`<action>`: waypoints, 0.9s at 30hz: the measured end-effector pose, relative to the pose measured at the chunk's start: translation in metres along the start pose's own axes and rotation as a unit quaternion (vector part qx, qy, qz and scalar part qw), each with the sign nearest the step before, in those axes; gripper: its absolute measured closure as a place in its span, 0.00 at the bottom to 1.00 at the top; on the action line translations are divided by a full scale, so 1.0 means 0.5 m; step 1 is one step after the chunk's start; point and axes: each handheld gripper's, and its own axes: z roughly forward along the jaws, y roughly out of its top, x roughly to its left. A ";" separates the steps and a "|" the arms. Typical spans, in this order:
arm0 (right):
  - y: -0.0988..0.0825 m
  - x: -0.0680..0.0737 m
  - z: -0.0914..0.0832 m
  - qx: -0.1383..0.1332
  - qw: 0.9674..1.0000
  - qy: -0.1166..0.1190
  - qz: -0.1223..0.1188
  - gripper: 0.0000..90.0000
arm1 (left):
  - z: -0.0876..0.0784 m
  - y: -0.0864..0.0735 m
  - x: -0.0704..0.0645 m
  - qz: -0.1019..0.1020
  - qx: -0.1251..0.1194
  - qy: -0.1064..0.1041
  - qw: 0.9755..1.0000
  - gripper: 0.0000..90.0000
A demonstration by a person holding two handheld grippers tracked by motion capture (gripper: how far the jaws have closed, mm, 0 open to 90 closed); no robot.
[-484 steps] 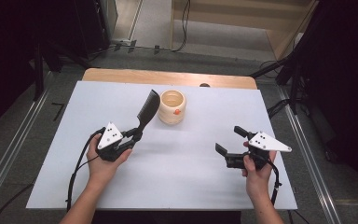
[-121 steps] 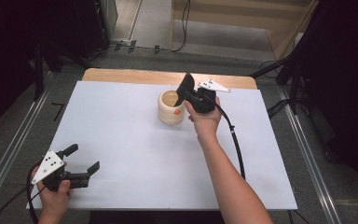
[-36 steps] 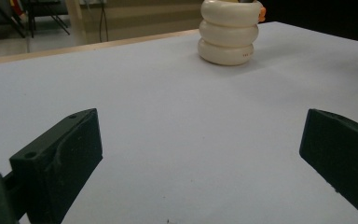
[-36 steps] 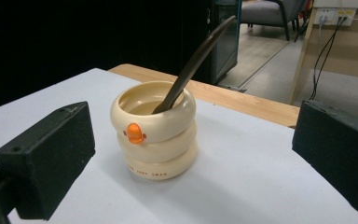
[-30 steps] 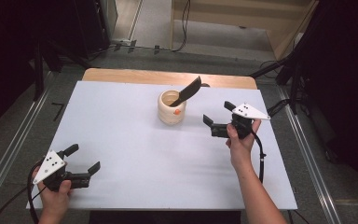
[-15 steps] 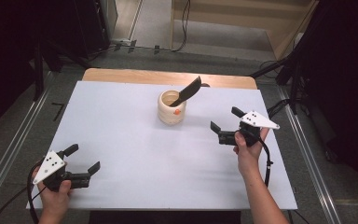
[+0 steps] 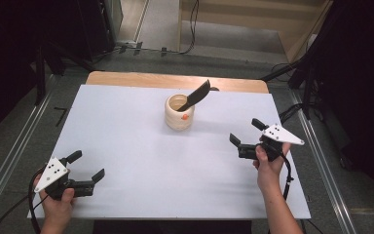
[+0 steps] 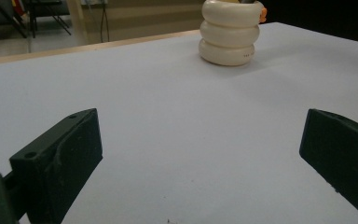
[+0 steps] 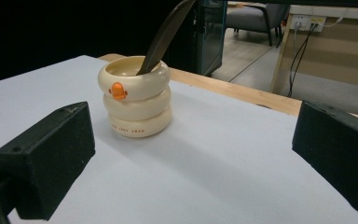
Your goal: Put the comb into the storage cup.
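A cream holder (image 7: 179, 113), shaped like three stacked rings with a small orange knob (image 9: 117, 89) on its top ring, stands upright toward the far middle of the white surface (image 7: 141, 146), and a black spatula (image 7: 195, 95) leans out of its mouth, the blade tilted up and toward the right. The holder looks rigid and smooth, probably ceramic or hard plastic (so likely slippery and liable to chip if knocked over), and its bulging rings offer grooves where jaws could seat; the top ring's rim is another plausible hold. The spatula looks light and stiff, perhaps slightly flexible at the blade, and the exposed part above the rim is the obvious place to take it, since its lower part is hidden inside the holder. The left gripper (image 7: 84, 172) rests low at the near left corner of the surface, jaws spread wide with nothing between them, and the holder sits well apart from it, far ahead and a little right of centre in the left gripper view. The right gripper (image 7: 243, 139) hovers at the right side, jaws likewise wide apart and empty, pointing toward the holder, which stands near but clearly short of contact, ahead and left in the right gripper view.
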 end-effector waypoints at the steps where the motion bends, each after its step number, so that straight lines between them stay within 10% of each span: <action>1: -0.002 -0.001 -0.004 0.000 1.000 0.001 0.002 0.00 | 0.000 0.000 0.000 0.000 0.000 0.000 1.000 0.00; 27: -0.064 -0.035 -0.079 0.004 1.000 -0.023 0.018 0.00 | -0.001 0.000 0.000 0.000 0.001 0.001 1.000 0.00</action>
